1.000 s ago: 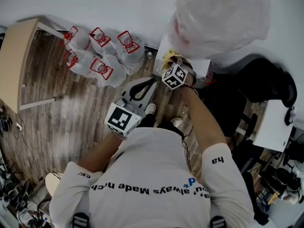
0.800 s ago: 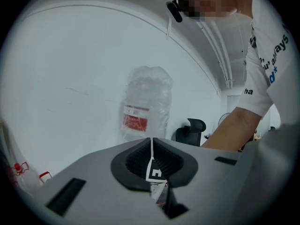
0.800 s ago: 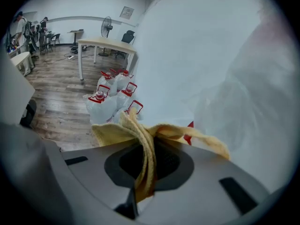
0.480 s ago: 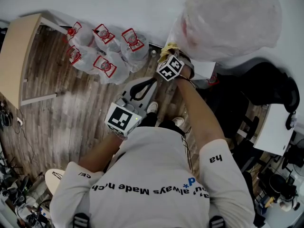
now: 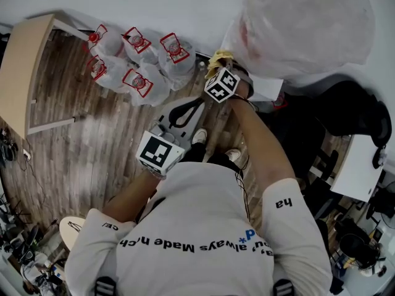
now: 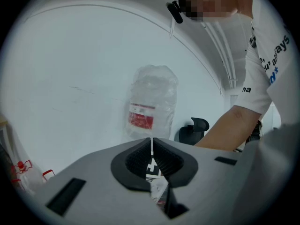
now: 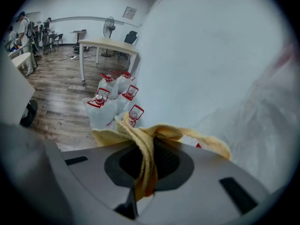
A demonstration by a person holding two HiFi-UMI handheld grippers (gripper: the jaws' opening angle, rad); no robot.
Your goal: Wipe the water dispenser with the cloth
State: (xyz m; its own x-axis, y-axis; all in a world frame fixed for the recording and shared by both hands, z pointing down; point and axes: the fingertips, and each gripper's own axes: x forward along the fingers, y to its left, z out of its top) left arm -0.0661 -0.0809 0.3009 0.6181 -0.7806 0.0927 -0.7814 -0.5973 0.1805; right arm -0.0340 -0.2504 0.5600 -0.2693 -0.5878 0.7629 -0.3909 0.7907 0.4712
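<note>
The water dispenser [image 5: 264, 87] stands against the white wall, and a large bottle wrapped in a clear plastic bag [image 5: 305, 23] sits on top of it. My right gripper [image 5: 219, 69] is at the dispenser's left side, shut on a yellow cloth [image 5: 217, 58]. In the right gripper view the cloth [image 7: 164, 132] hangs folded out of the right gripper [image 7: 150, 149], with the bag [image 7: 274, 121] close on the right. My left gripper [image 5: 199, 103] hovers lower, over the floor, shut and holding nothing. The left gripper [image 6: 152, 142] faces the bagged bottle [image 6: 152, 102].
Several sealed water bottles with red handles [image 5: 137, 63] stand on the wooden floor by the wall, left of the dispenser. A light wooden table [image 5: 18, 73] is at far left. A black office chair [image 5: 345, 113] and a white desk [image 5: 355, 165] are on the right.
My right gripper has moved a little farther toward the wall along the dispenser's side, still holding the cloth. The left gripper has stayed where it was.
</note>
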